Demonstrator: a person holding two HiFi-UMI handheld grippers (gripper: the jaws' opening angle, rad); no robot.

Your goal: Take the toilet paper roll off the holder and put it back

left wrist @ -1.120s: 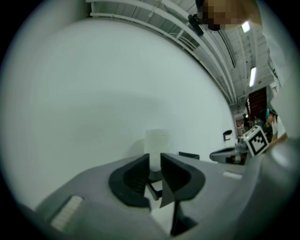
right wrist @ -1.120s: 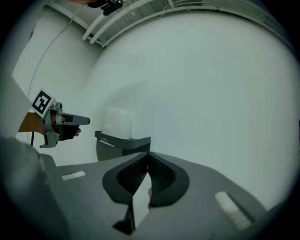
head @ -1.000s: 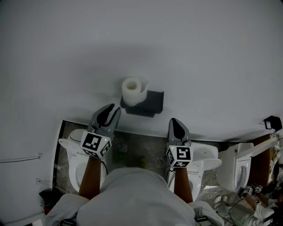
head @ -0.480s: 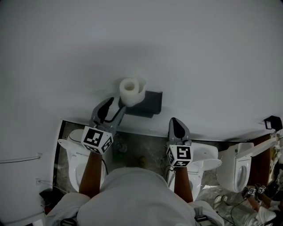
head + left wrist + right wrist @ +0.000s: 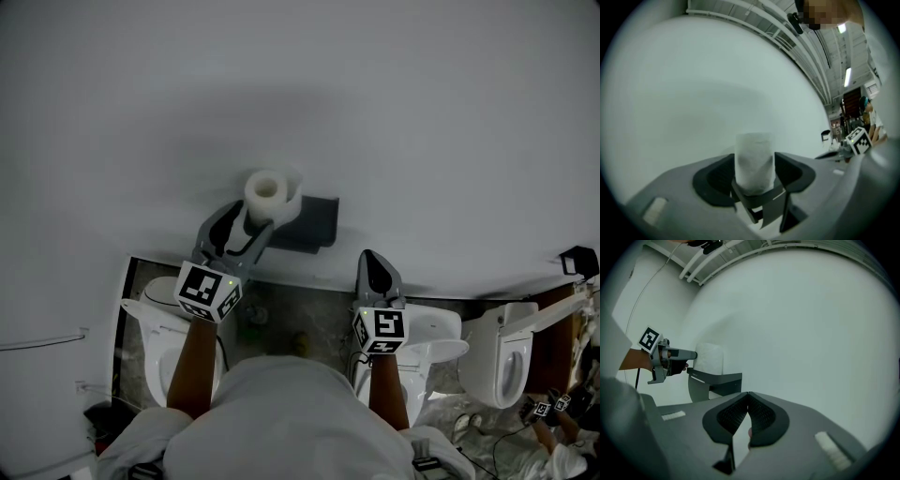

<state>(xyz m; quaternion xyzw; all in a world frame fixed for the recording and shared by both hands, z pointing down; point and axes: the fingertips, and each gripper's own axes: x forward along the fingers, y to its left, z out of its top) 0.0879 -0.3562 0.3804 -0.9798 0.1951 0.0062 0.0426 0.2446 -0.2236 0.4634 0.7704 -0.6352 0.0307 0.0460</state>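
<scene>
The roll (image 5: 266,190) stands upright on the dark holder (image 5: 317,225) on the wall (image 5: 431,112). The left gripper (image 5: 248,221) has its jaws apart around the roll, having just been opening; they seem not to press it. The right gripper (image 5: 372,262) hangs to the holder's right, jaws closed on nothing.

Between the left gripper (image 5: 754,168)'s jaws, just now opening wider: toilet paper roll (image 5: 754,150), lower end lost behind the holder (image 5: 760,199)'s dark bracket. Roll's far side out of sight too. Off past the right-hand jaw, blurred clutter (image 5: 849,111), too small to name. Over at the right gripper (image 5: 748,397), behind the closed jaws, a pinkish speck (image 5: 749,431), unreadable. Left of those jaws, a forearm (image 5: 629,361) cut off by pale cloth (image 5: 618,418).
</scene>
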